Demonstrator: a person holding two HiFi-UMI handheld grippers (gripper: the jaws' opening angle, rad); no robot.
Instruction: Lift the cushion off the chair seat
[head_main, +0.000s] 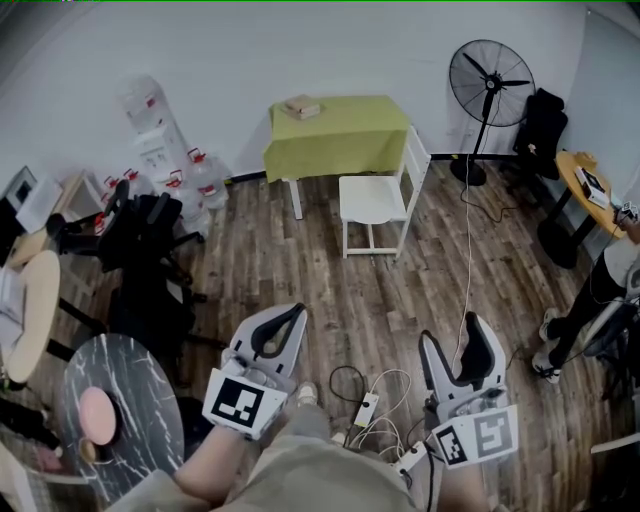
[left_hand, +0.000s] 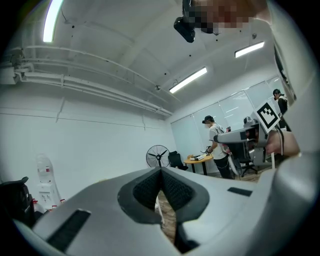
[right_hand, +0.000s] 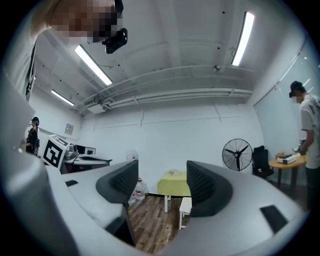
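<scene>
A white chair (head_main: 378, 200) stands on the wood floor in front of a table with a green cloth (head_main: 335, 130). Its seat carries a pale cushion (head_main: 370, 198) that I can hardly tell from the seat. Both grippers are held low and level, far short of the chair. My left gripper (head_main: 296, 312) is shut, its pads (left_hand: 150, 187) meeting at the tips with nothing between them. My right gripper (head_main: 452, 335) is open and empty. Between its jaws the right gripper view shows the green table (right_hand: 174, 184) and the chair (right_hand: 186, 205) in the distance.
A standing fan (head_main: 490, 85) and a round wooden table (head_main: 585, 180) are at the back right, where a person (head_main: 600, 290) stands. Water bottles (head_main: 190, 180), a black office chair (head_main: 150, 240) and a marble round table (head_main: 120, 400) fill the left. Cables (head_main: 370, 400) lie near my feet.
</scene>
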